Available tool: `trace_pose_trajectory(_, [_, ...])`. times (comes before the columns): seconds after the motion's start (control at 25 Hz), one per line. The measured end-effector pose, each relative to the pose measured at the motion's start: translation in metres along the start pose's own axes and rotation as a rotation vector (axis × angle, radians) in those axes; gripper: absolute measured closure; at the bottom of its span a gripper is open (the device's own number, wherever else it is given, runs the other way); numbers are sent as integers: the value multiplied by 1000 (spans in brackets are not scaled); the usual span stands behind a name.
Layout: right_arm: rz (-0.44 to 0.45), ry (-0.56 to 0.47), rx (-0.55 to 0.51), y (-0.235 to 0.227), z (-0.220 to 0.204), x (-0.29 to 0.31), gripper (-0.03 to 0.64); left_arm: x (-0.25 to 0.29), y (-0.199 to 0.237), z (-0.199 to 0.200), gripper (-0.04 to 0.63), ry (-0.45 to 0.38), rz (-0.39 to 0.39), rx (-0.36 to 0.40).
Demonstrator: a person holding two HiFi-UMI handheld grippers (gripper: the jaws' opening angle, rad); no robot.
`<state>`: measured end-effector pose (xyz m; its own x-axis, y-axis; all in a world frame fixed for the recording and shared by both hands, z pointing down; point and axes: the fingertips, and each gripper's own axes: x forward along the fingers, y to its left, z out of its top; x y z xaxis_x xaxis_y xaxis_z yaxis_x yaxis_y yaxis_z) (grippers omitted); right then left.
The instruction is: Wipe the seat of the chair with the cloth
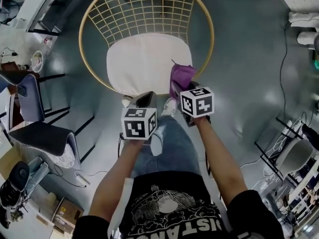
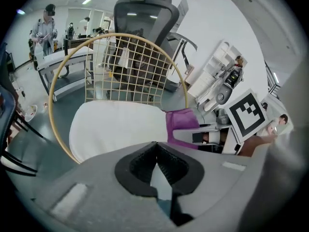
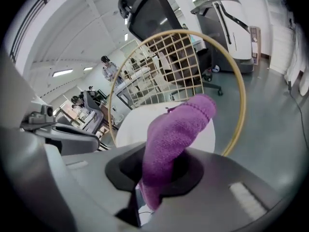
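The purple knitted cloth hangs at the near right edge of the chair's white padded seat. I can't tell whether it touches the cushion yet or sits just above it. It looks soft and light, a limp, bunched-up thing that would fold under any push, so I'd judge it wipes best pressed flat rather than dragged by a corner. It is held by one end, with the free bulk standing out ahead of the jaws. That seems a fair place to hold it, though a hold nearer the middle would likely give a firmer pad.

The right claw is closed tight on the cloth, with the wool squeezed between the dark pads. The left claw has its jaws together at the tips with nothing in them, and it waits just short of the seat's front edge.

The seat itself looks clean and a little plush. It rests in a round gold wire frame with a grid back, and the whole chair stands on the grey floor.

I see no label on the cloth or the chair. The cubes carry only black-and-white square markers. The person's black T-shirt has white lettering, cut off at the edge, that seems to begin "DISTAN". A black office chair stands behind.
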<state>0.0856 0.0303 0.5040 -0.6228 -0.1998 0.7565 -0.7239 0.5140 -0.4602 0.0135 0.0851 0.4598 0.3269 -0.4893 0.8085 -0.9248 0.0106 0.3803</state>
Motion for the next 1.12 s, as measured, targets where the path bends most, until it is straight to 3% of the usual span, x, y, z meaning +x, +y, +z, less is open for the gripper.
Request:
trace_pose_trajectory(0.4, [83, -194, -114, 96, 70, -87, 552, -86, -32, 61, 601, -174, 20, 55])
trace_pose_trajectory(0.72, [134, -304, -202, 150, 98, -138, 555, -150, -52, 92, 603, -314, 46, 112])
trace_pose_trajectory(0.88, [130, -340, -260, 166, 110, -156, 558, -168, -63, 101, 603, -353, 43, 131])
trace_pose_trajectory(1.12, [132, -358, -288, 170, 124, -153, 557, -163, -62, 116, 603, -412, 12, 91])
